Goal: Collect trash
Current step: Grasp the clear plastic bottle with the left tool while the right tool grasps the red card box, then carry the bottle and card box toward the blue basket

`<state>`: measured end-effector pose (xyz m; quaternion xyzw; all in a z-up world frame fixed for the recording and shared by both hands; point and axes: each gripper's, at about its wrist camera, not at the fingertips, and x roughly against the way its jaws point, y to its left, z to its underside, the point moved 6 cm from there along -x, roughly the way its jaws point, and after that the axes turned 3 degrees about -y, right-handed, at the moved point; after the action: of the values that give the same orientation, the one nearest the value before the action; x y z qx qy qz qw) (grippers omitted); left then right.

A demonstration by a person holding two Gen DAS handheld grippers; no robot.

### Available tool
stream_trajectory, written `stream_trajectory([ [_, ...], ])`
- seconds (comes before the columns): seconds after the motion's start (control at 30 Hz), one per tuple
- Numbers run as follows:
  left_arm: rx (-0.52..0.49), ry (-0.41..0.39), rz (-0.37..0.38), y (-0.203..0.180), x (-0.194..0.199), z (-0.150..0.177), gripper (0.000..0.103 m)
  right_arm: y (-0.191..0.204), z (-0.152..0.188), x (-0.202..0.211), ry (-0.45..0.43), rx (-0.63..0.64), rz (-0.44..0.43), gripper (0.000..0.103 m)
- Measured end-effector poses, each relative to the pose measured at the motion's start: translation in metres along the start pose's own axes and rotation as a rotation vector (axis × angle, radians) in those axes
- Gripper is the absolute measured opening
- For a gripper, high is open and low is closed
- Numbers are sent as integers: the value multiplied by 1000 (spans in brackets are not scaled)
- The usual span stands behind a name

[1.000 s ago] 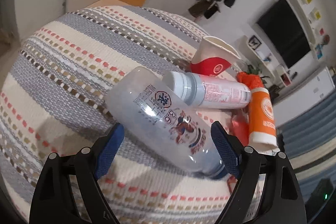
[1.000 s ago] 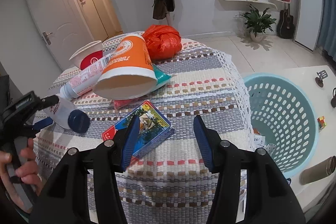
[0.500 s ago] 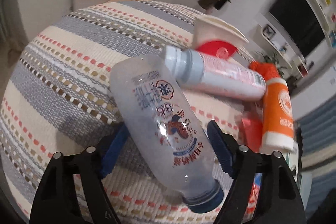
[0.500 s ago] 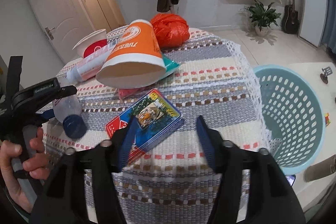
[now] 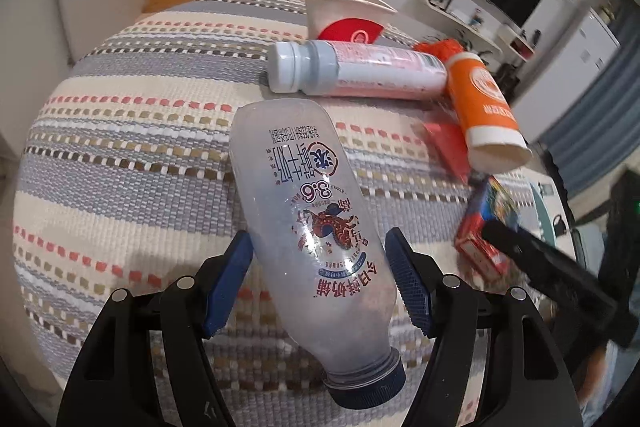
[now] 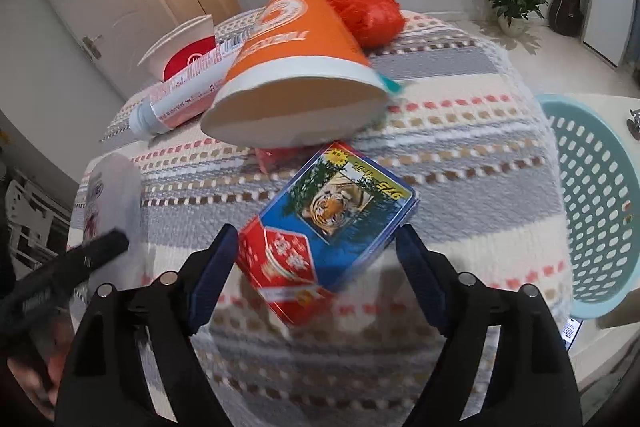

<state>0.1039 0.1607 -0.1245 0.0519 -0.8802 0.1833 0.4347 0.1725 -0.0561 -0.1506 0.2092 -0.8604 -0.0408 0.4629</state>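
2 grippers work your tabletop (image 6: 460,131): left gripper (image 5: 320,285) fingers, just closing, straddle the milk bottle (image 5: 308,223); right gripper (image 6: 316,277) fingers, just opening wide, flank the card box (image 6: 320,227).

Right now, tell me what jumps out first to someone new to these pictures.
A clear plastic bottle with a blue cap lies on the striped tablecloth between the open pads of the left gripper, which have just been closing. The right gripper, jaws just opening wide, straddles a blue and red card box with a tiger on it. Behind them lies a tipped orange cup, and a pale blue basket stands to the right of the table.
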Motion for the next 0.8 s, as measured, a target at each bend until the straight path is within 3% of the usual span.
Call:
stream_trajectory([
  [0.2,-51,-24,-10,-4,10,8,67,15,-8,-16,-21,25,138,83],
  [0.3,-74,-43,-15,-9,19,12,66,19,-4,-16,-41,63,196,76],
  [0.5,-99,-79,-1,-21,31,9,66,16,9,-4,-46,58,143,61],
  [0.57,-109,-93,9,-30,36,7,65,11,12,3,-44,40,96,60],
  [0.8,-162,-165,55,-64,64,-4,61,0,3,43,-129,22,50,60],
])
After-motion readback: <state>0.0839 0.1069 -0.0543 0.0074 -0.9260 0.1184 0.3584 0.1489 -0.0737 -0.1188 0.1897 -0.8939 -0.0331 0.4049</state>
